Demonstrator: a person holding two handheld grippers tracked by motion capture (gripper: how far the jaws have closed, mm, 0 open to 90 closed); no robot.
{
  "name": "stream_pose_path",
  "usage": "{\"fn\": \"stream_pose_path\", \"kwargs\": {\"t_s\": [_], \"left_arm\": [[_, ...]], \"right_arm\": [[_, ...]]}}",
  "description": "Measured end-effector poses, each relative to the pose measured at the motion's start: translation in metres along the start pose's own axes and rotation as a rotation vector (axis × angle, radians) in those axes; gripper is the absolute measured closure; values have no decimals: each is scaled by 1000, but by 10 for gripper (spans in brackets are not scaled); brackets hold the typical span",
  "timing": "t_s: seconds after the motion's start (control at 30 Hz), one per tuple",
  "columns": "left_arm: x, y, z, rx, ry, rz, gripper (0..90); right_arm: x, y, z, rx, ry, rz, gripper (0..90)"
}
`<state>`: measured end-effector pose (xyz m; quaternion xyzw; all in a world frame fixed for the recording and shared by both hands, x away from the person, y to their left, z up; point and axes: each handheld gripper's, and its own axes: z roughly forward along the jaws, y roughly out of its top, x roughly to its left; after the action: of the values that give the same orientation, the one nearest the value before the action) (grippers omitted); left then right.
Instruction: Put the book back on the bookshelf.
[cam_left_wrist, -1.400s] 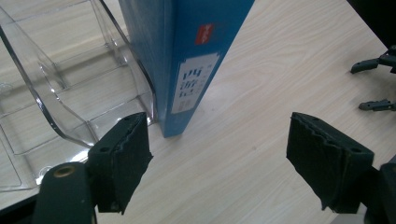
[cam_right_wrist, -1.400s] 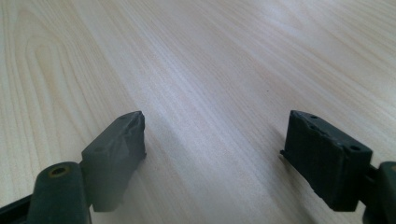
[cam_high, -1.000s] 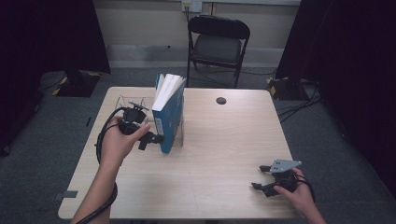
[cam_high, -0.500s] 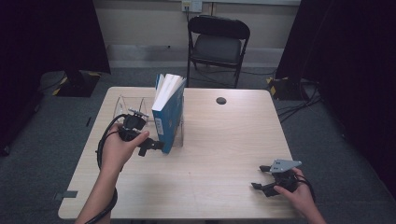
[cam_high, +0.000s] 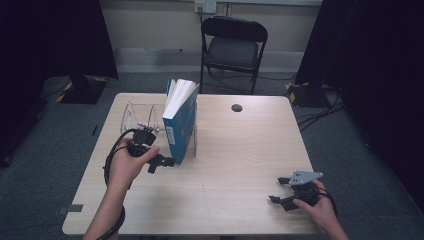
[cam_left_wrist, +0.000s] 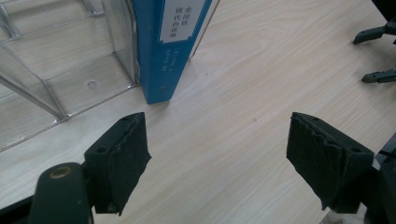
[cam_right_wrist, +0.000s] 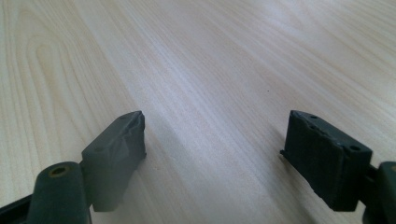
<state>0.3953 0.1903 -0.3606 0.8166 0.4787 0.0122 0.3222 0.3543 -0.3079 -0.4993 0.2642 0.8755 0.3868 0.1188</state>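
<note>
A blue book (cam_high: 181, 122) stands upright, leaning a little, in a clear plastic rack (cam_high: 136, 114) at the table's back left. My left gripper (cam_high: 161, 165) is open just in front of the book's lower corner, low over the wood, with nothing between its jaws. In the left gripper view the open gripper (cam_left_wrist: 219, 140) faces the book's blue spine (cam_left_wrist: 162, 56) with its white label, and the rack (cam_left_wrist: 60, 74) lies to the left. My right gripper (cam_high: 278, 190) rests near the front right edge, open over bare wood (cam_right_wrist: 215, 135).
The light wooden table (cam_high: 240, 150) carries a small black round disc (cam_high: 237, 107) near its back edge. A black folding chair (cam_high: 234, 45) stands behind the table. The right gripper's jaw tips (cam_left_wrist: 378, 56) appear far off in the left gripper view.
My left gripper has sunk lower toward the tabletop and drawn slightly toward the front, still open beside the book. The right gripper has stayed in place.
</note>
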Motion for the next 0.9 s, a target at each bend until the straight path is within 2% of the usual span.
{"fn": "stream_pose_path", "kwargs": {"t_s": [0.2, 0.23, 0.3, 0.9], "left_arm": [[2, -4, 2, -22, 8, -12, 221], [3, -5, 3, -4, -3, -13, 219], [4, -7, 5, 2, -5, -11, 218], [15, -27, 25, 11, -25, -40, 219]], "right_arm": [[0, 0, 0, -1, 1, 1, 197], [0, 0, 0, 0, 1, 0, 197], [0, 0, 0, 0, 2, -1, 197], [0, 0, 0, 0, 3, -2, 197]]}}
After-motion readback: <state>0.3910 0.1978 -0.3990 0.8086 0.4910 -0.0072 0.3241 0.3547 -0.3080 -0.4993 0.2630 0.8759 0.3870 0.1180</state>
